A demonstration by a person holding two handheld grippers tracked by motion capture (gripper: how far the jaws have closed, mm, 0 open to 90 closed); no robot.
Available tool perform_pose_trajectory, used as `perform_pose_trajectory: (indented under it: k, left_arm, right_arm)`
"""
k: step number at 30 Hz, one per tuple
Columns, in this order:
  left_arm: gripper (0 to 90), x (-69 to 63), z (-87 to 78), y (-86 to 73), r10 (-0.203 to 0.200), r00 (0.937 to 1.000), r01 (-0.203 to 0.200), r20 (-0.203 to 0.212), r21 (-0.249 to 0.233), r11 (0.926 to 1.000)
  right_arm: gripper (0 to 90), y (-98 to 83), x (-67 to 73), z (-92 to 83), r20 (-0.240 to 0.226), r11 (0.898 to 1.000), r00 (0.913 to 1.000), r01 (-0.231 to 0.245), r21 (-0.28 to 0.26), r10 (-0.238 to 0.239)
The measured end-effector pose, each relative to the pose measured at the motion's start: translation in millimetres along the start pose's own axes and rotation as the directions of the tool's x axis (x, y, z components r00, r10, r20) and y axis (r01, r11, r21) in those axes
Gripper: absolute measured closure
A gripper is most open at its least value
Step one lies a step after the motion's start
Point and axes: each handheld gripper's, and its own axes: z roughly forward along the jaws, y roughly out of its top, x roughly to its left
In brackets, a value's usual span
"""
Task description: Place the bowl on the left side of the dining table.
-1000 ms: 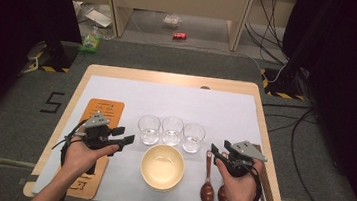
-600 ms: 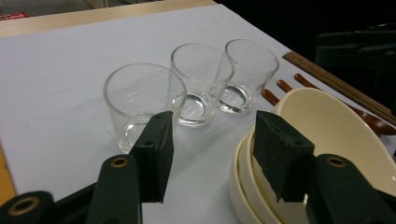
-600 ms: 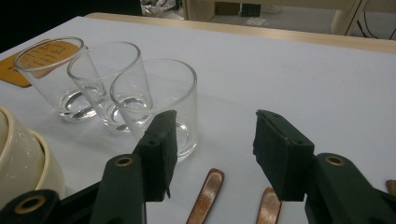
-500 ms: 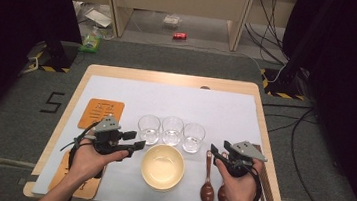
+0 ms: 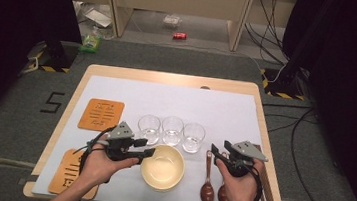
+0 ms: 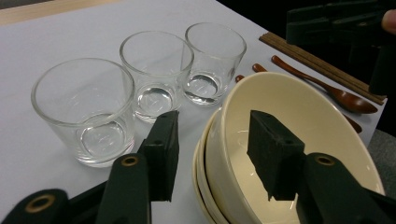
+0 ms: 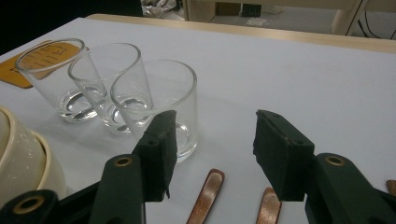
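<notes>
A stack of cream bowls (image 5: 161, 171) sits at the table's front centre. My left gripper (image 5: 145, 148) is at the stack's left rim. In the left gripper view the gripper (image 6: 212, 128) straddles the top bowl's (image 6: 299, 102) rim, one jaw outside and one inside. The jaws have just been closing, with a gap still showing on both sides of the rim. Three empty glasses (image 5: 172, 129) stand in a row behind the bowls. My right gripper (image 5: 219, 152) is held open above the handles of two brown spoons (image 5: 207, 184), with nothing between its jaws (image 7: 215, 123).
Two orange coasters (image 5: 101, 114) (image 5: 69, 172) lie at the left. Dark chopsticks (image 5: 267, 190) lie along the right edge beside the spoons. The nearest glass (image 6: 84, 112) stands just left of the left jaw. The white mat (image 5: 176, 98) extends behind the glasses.
My left gripper has travelled right from the front-left coaster to the bowls, and its jaws have narrowed around the rim. The right gripper has stayed where it was.
</notes>
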Motion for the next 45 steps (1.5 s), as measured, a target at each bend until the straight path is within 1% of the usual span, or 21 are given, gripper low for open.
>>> perform_pose_trajectory:
  k: [3,9,15,19,21,24,25,28,30,36,40,41,43,44,45]
  left_arm:
    - [56.6,-2.1,4.2,-1.4,0.015,0.9999,-0.014,-0.009,0.008,0.9999]
    - [61.9,-3.2,11.7,-5.4,0.028,0.9994,-0.028,-0.021,0.021,0.9994]
    - [65.3,-5.8,17.0,-7.6,0.051,0.9982,-0.05,-0.032,0.04,0.998]
    - [68.4,-8.8,19.0,-6.7,0.072,0.9959,-0.07,-0.055,0.041,0.9967]
    - [69.6,-10.2,20.5,-6.1,0.076,0.9955,-0.074,-0.056,0.047,0.9962]
    - [71.3,-11.8,23.3,-5.3,0.1,0.9926,-0.095,-0.069,0.065,0.9933]
    - [71.7,-12.2,24.5,-5.5,0.102,0.9922,-0.097,-0.071,0.07,0.9928]
    - [72.4,-11.8,27.2,-6.3,0.107,0.9916,-0.101,-0.073,0.08,0.9917]
    - [74.4,-11.8,27.6,-6.6,0.11,0.991,-0.104,-0.075,0.087,0.9908]
    - [78.3,-11.9,27.6,-4.7,0.137,0.9874,-0.129,-0.08,0.099,0.9867]
    - [79.4,-14.4,27.3,-5.1,0.171,0.9807,-0.161,-0.095,0.103,0.9815]
    - [79.6,-15.5,27.4,-5.3,0.186,0.9773,-0.175,-0.102,0.105,0.979]
    - [80.1,-18.7,27.5,-5.6,0.222,0.9675,-0.209,-0.122,0.112,0.9716]
    - [80.2,-18.7,27.5,-5.6,0.222,0.9675,-0.209,-0.122,0.112,0.9716]
    - [80.3,-20.0,27.8,-5.5,0.227,0.9654,-0.214,-0.128,0.114,0.9703]
  right_arm:
    - [49.3,-0.2,0.1,0.3,0.0,1.0,1.0,0.001,-0.001,-0.001]
    - [49.3,-0.6,-0.3,0.4,0.0,1.0,1.0,0.002,0.0,-0.002]
    - [49.3,-0.8,-0.4,0.5,0.0,1.0,1.0,0.001,0.0,-0.001]
    - [49.2,-1.1,-0.4,1.2,-0.003,1.0,1.0,0.005,0.002,-0.005]
    - [49.1,-1.4,0.1,1.6,-0.003,1.0,1.0,0.002,0.005,-0.002]
    - [49.1,-1.7,0.9,2.0,-0.003,1.0,1.0,0.0,0.007,0.0]
    - [49.1,-1.6,0.4,2.0,-0.002,1.0,1.0,0.006,0.005,-0.006]
    - [49.0,-1.6,0.5,1.6,-0.003,1.0,1.0,0.0,0.006,0.0]
    - [48.9,-1.8,-0.1,1.5,-0.005,1.0,1.0,-0.003,0.003,0.003]
    - [48.8,-2.1,-0.3,2.3,-0.004,1.0,1.0,-0.002,0.006,0.002]
    - [48.8,-2.6,0.1,3.0,-0.006,1.0,1.0,-0.002,0.008,0.002]
    - [48.8,-2.7,0.0,3.3,-0.007,1.0,1.0,-0.002,0.009,0.002]
    - [48.8,-2.9,-0.2,3.4,-0.007,1.0,1.0,-0.003,0.009,0.003]
    - [48.8,-2.9,-0.2,3.4,-0.007,1.0,1.0,-0.003,0.009,0.003]
    - [48.8,-2.8,-0.6,3.3,-0.006,1.0,1.0,-0.002,0.008,0.002]
